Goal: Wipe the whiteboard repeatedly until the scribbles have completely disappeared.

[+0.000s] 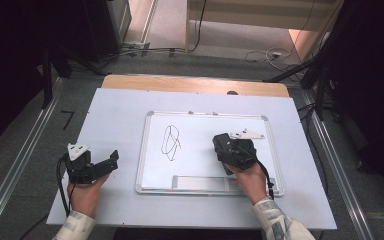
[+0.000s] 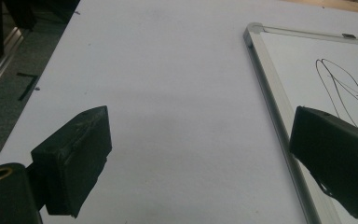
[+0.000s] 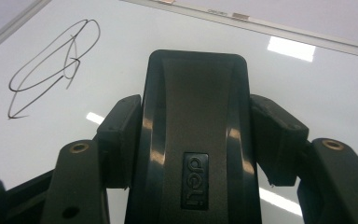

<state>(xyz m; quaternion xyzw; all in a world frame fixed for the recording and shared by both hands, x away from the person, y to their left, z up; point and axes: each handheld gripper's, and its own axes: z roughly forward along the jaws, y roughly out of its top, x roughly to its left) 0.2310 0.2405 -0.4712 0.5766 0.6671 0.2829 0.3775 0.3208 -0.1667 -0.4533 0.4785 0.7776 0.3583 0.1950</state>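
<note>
Eraser (image 3: 196, 140) gripped, scribble (image 3: 51, 65) near, whiteboard (image 1: 145, 150) margin open

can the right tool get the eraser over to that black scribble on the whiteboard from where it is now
Probably yes. The right tool is shut on the eraser, over the whiteboard, and the scribble lies close to its left with bare board between. The left tool sits off the board.

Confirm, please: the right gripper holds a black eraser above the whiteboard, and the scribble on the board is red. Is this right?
Not quite. The scribble is black, not red, as the right gripper view shows. The right gripper does hold the black eraser above the whiteboard.
</note>
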